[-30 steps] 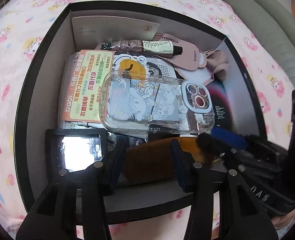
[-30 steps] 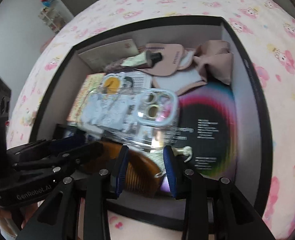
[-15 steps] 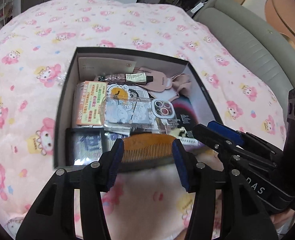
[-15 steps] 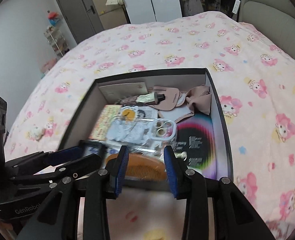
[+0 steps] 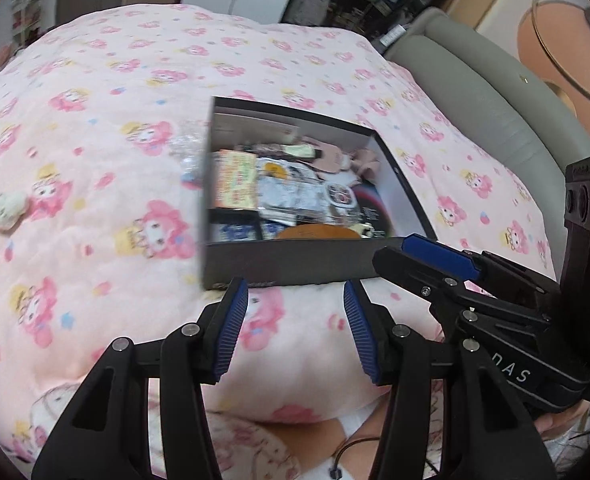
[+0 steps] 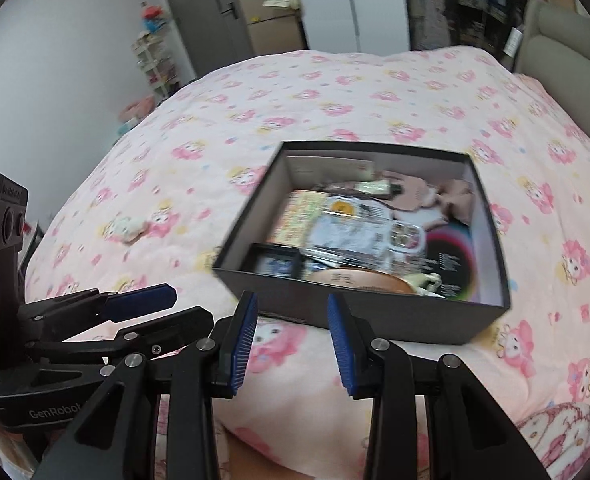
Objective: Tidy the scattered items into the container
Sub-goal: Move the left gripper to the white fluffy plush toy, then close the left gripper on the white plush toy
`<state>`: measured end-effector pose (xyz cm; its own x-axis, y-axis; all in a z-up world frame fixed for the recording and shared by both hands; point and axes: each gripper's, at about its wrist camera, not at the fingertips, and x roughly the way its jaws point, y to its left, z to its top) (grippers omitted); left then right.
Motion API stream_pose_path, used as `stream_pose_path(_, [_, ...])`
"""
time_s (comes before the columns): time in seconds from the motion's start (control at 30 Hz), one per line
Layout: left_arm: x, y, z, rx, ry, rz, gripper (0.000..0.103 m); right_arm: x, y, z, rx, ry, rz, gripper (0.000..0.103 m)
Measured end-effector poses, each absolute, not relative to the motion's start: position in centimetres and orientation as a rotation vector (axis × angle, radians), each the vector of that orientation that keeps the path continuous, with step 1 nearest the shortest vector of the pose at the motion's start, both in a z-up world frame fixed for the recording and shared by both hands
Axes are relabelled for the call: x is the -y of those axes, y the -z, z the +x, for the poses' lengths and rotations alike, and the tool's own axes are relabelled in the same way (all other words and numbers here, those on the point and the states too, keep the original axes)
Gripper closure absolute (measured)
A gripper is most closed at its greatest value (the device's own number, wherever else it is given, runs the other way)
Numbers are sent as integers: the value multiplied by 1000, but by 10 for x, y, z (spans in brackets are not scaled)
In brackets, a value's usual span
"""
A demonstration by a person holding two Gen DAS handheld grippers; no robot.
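A black box (image 5: 279,266) (image 6: 375,316) sits on the pink patterned bed. Inside lie a wooden comb (image 5: 315,233) (image 6: 359,278) at the near wall, a clear phone case (image 5: 315,196) (image 6: 367,236), an orange leaflet (image 5: 235,178) (image 6: 299,218) and a pink cloth (image 5: 369,160) (image 6: 459,192). My left gripper (image 5: 295,300) (image 6: 167,308) hangs open and holds nothing, above the bedding just short of the box's near wall. Beside it my right gripper (image 6: 293,308) (image 5: 411,258) is also open with nothing in it. A small plush toy (image 5: 5,208) (image 6: 129,226) lies on the bed left of the box.
A crumpled clear wrapper (image 5: 187,148) lies against the box's left side. A grey padded headboard (image 5: 495,92) (image 6: 567,40) borders the bed on the right. A door and shelves (image 6: 151,60) stand at the far left. A person's patterned clothing (image 6: 563,432) shows at the bottom.
Both grippers have drawn back and up out of the box. The comb that lay between their fingers stays inside. The box now looks smaller and farther off.
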<state>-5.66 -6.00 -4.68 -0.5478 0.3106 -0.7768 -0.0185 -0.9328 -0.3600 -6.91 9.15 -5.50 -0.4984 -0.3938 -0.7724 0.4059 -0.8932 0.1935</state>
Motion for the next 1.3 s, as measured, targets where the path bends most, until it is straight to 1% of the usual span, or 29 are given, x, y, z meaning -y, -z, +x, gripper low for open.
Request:
stream_pose_path(0.27, [130, 52, -29, 584, -2649, -1385, 52, -14, 50, -59, -149, 2282, 1172, 71])
stream_pose_path(0.37, [157, 62, -23, 633, -2679, -1401, 52, 16, 58, -62, -187, 2226, 1175, 71])
stream_pose_path(0.53, [204, 84, -23, 765, -2718, -1428, 53, 61, 77, -78, -229, 2130, 1219, 71])
stream_pose_path(0.63, [238, 97, -26, 868, -2745, -1427, 53, 94, 91, -95, -209, 2054, 1246, 71])
stream_pose_path(0.8, [293, 121, -43, 1036, -2782, -1434, 51, 147, 122, -134, -109, 1911, 1333, 71])
stream_pose_path(0.9, [333, 141, -58, 1130, -2819, -1449, 51, 178, 138, -159, -85, 1883, 1347, 70])
stream_pose_path(0.97, [355, 152, -65, 1208, -2811, -1442, 51, 198, 151, -174, -92, 1854, 1363, 68])
stream_pose_path(1.2, [416, 183, -95, 1389, -2820, -1378, 44, 260, 193, -205, -94, 1754, 1396, 68])
stream_pose_path(1.3, [435, 197, -105, 1480, -2804, -1335, 38, 280, 206, -209, -137, 1751, 1394, 67])
